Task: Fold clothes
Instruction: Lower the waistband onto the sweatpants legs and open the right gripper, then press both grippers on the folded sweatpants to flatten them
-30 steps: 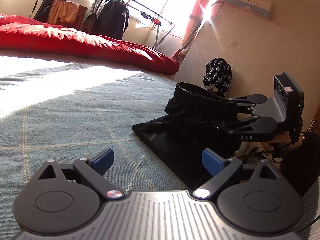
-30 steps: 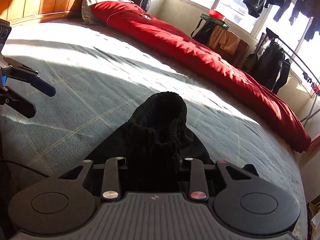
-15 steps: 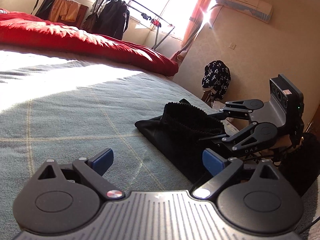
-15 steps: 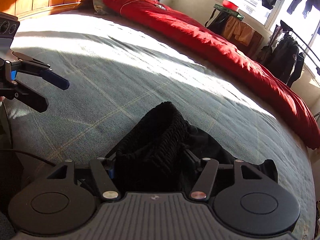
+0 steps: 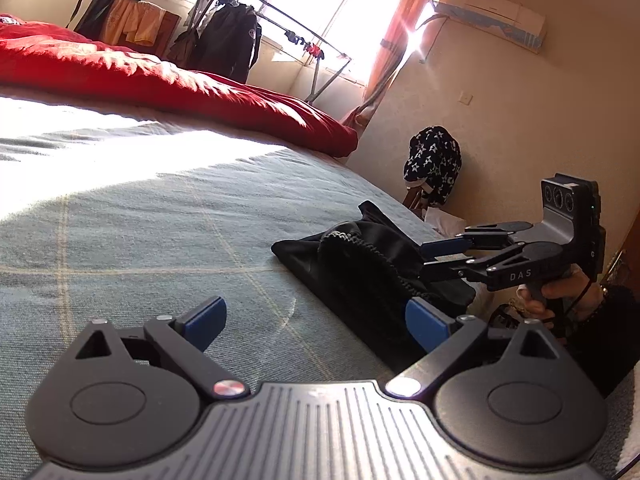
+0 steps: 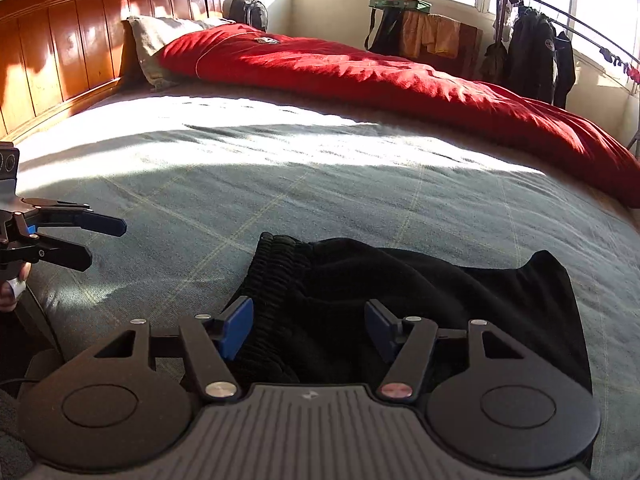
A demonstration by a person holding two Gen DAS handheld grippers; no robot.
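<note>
A black garment with a ribbed elastic waistband (image 6: 400, 288) lies folded on the grey-green bed sheet (image 6: 280, 184), near the bed's front edge; the left wrist view shows it as the black garment (image 5: 360, 264) at right. My right gripper (image 6: 308, 330) is open, its blue pads either side of the waistband, just above the cloth. In the left wrist view the right gripper (image 5: 434, 258) hovers over the garment, held by a hand. My left gripper (image 5: 316, 320) is open over bare sheet, left of the garment; the left gripper (image 6: 102, 236) shows at the right wrist view's left edge.
A red duvet (image 6: 400, 84) runs along the far side of the bed, with a pillow (image 6: 160, 44) and wooden headboard (image 6: 60, 48) at the left. A clothes rack with dark jackets (image 5: 232, 40) stands by the window. A star-patterned cloth (image 5: 432, 164) hangs by the wall.
My right gripper has opened and let go of the black garment, which has dropped flat onto the sheet. The left gripper has stayed open over the sheet.
</note>
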